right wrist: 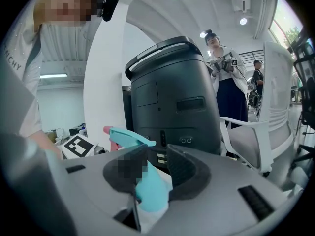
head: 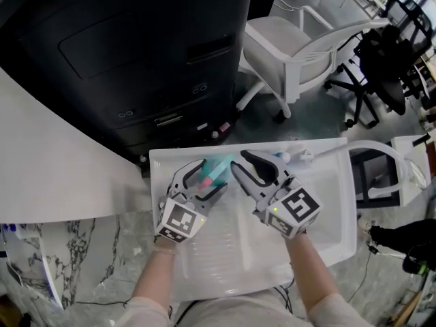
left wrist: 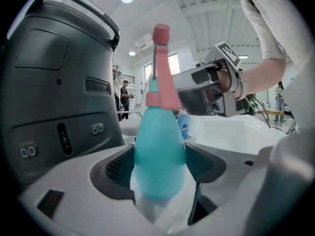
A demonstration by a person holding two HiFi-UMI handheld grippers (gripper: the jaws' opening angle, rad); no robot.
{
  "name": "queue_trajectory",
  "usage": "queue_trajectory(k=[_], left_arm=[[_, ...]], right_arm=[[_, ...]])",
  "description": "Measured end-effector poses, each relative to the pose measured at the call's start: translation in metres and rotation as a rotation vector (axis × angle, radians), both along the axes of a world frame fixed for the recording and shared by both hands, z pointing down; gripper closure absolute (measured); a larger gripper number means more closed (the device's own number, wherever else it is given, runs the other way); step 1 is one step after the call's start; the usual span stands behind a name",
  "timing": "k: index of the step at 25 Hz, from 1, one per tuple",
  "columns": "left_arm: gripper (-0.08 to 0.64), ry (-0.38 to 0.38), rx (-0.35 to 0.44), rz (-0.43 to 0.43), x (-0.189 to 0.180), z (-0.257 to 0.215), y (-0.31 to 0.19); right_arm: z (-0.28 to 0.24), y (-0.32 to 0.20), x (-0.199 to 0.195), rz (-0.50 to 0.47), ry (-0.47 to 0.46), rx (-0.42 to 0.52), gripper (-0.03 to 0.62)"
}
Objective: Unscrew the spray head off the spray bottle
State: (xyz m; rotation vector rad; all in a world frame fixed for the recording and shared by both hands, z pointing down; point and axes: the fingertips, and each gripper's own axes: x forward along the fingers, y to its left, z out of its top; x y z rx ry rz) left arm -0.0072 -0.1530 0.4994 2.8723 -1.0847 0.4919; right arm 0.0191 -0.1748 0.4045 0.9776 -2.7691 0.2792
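The bottle (left wrist: 158, 132) is up in the air over the white tray (head: 334, 203). The left tool (left wrist: 160, 163) grips its fat teal body, with the jaws wide and a pad on each side. The head (left wrist: 162, 82) sticks out past that tool. The right tool (right wrist: 150, 156) is closed on a teal part up at the head. I think it is part of the head, but I cannot tell for sure.

I think a few things could go wrong. If the right tool is really on the bottle and not the head, a twist loosens nothing. The body is smooth and round, so it may spin in the left tool. A hard squeeze may press the trigger. If the head pops off fast, the bottle may tip and spill into the tray.
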Motion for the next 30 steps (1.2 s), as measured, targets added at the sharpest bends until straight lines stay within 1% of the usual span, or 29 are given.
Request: queue_trajectory(k=[3, 7, 10, 12, 15, 17, 19, 22, 25, 30], left_arm=[[0.233, -0.001, 0.007, 0.001, 0.0, -0.003, -0.001], [0.233, 0.0, 0.006, -0.003, 0.0, -0.003, -0.001], [0.233, 0.001, 0.004, -0.003, 0.0, -0.003, -0.001], [0.233, 0.002, 0.003, -0.004, 0.0, -0.004, -0.001], [0.233, 0.003, 0.002, -0.005, 0.0, -0.003, -0.001], [0.233, 0.003, 0.002, -0.007, 0.0, -0.003, -0.002], [0.233, 0.004, 0.002, -0.009, 0.0, -0.003, -0.002], [0.233, 0.006, 0.0, -0.011, 0.0, -0.003, -0.002], [0.233, 0.005, 0.0, -0.012, 0.0, -0.002, -0.003], [0.233, 0.005, -0.001, -0.016, 0.0, -0.002, -0.004]], right_arm=[[0.0, -0.005, -0.007, 0.005, -0.012, 0.003, 0.474], [-0.001, -0.006, -0.009, 0.01, -0.019, 0.011, 0.472], [-0.002, 0.005, -0.005, -0.011, -0.024, 0.014, 0.46], [-0.002, 0.019, -0.005, -0.051, -0.03, 0.012, 0.433], [-0.001, 0.041, -0.013, -0.124, -0.047, -0.002, 0.352], [0.002, 0.05, -0.02, -0.146, -0.052, -0.017, 0.314], [0.001, 0.05, -0.027, -0.133, -0.067, -0.022, 0.293], [0.002, 0.045, -0.035, -0.077, -0.077, -0.033, 0.273], [0.006, 0.04, -0.032, -0.022, -0.055, -0.04, 0.287], [0.009, 0.042, -0.016, -0.001, -0.052, -0.056, 0.295]])
